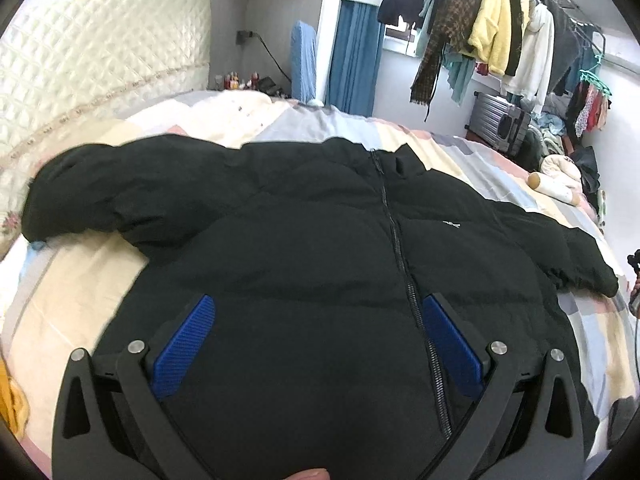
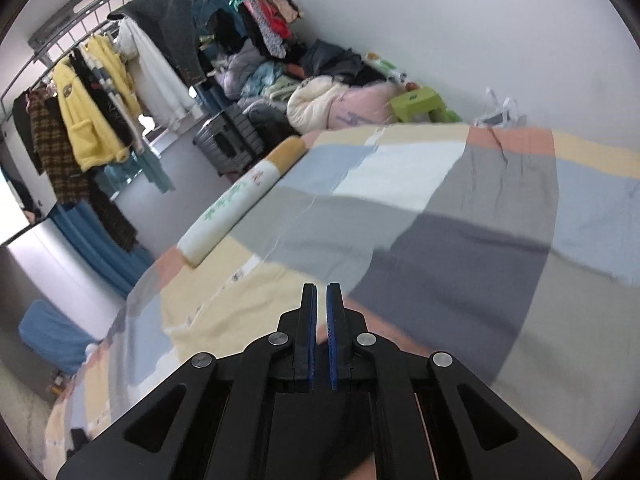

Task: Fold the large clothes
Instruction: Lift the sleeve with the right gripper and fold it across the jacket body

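Observation:
A black puffer jacket point(image 1: 304, 240) lies spread flat, front up and zipped, on the patchwork bedsheet point(image 1: 72, 280), both sleeves stretched out to the sides. My left gripper point(image 1: 318, 308) is open and empty, just above the jacket's lower front, with the zipper point(image 1: 400, 248) near its right blue pad. My right gripper point(image 2: 321, 292) is shut, with only a thin gap between its blue pads, holding nothing. It hovers over the bare patchwork sheet point(image 2: 460, 208). The jacket does not show in the right wrist view.
A long white bolster pillow point(image 2: 236, 208) lies along the bed edge. A rack of hanging clothes point(image 2: 92, 108) stands beyond the bed, with a grey suitcase point(image 2: 228, 140) and a clothes pile point(image 2: 320, 96) on the floor. A quilted headboard point(image 1: 100, 52) is at the left.

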